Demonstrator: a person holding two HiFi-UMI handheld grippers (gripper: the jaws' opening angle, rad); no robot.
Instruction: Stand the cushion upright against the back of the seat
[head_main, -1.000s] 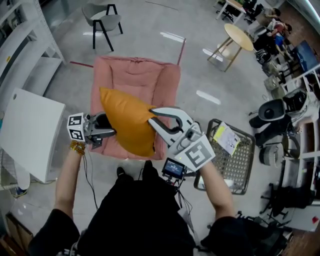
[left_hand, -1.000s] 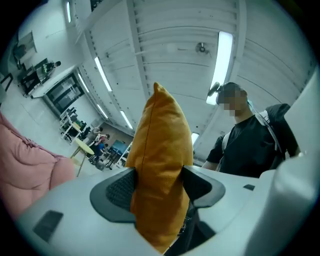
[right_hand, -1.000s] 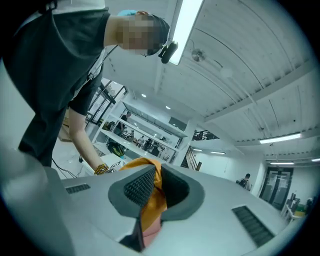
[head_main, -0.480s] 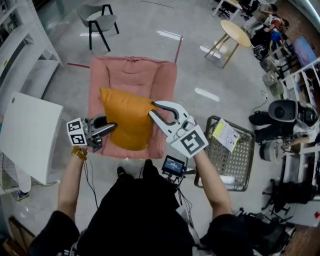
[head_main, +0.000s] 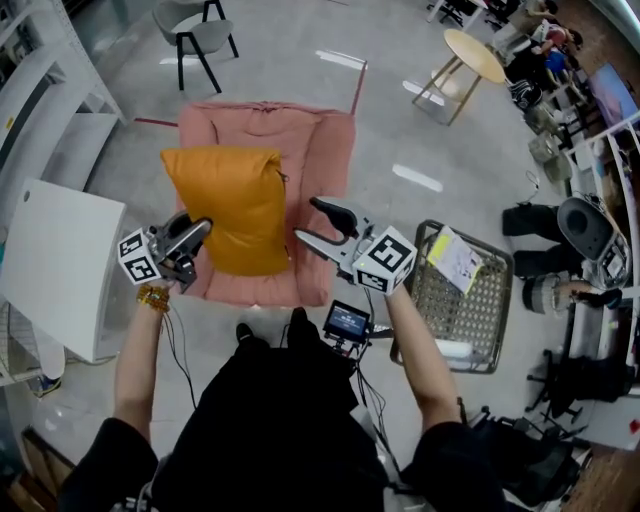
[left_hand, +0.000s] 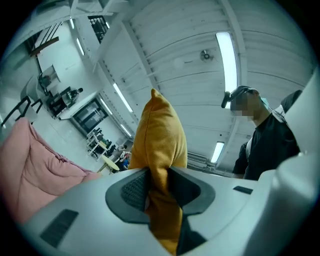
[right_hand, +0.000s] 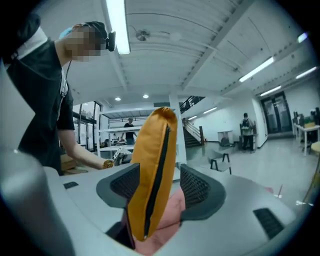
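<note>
A person seen from above stands at the bottom of the frame, facing a pink seat (head_main: 322, 150) in the upper middle, with a gripper in each hand. An orange cushion (head_main: 225, 210) sits on the left half of the seat, with its broad face towards the camera and its top edge towards the seat back. Whether it already touches the back cannot be told from above. The left gripper (head_main: 203, 228), at the cushion's lower left corner, has just been closing, and its own view shows the jaws clamped on a fold of orange fabric. The right gripper (head_main: 306, 221), just right of the cushion's lower right edge, has just been opening. Its jaws stand wide apart with the cushion's zipped edge between them, and the pads do not press on it. A white panel lies at the left, and a wire basket is at the lower right. The step in hand looks like the placing itself: one side has been let go and the other is being steadied. The next move probably calls for tipping the cushion's top back until it leans on the seat back. The left jaws would then open without dragging the corner, and both grippers would draw back towards the bottom of the frame.
</note>
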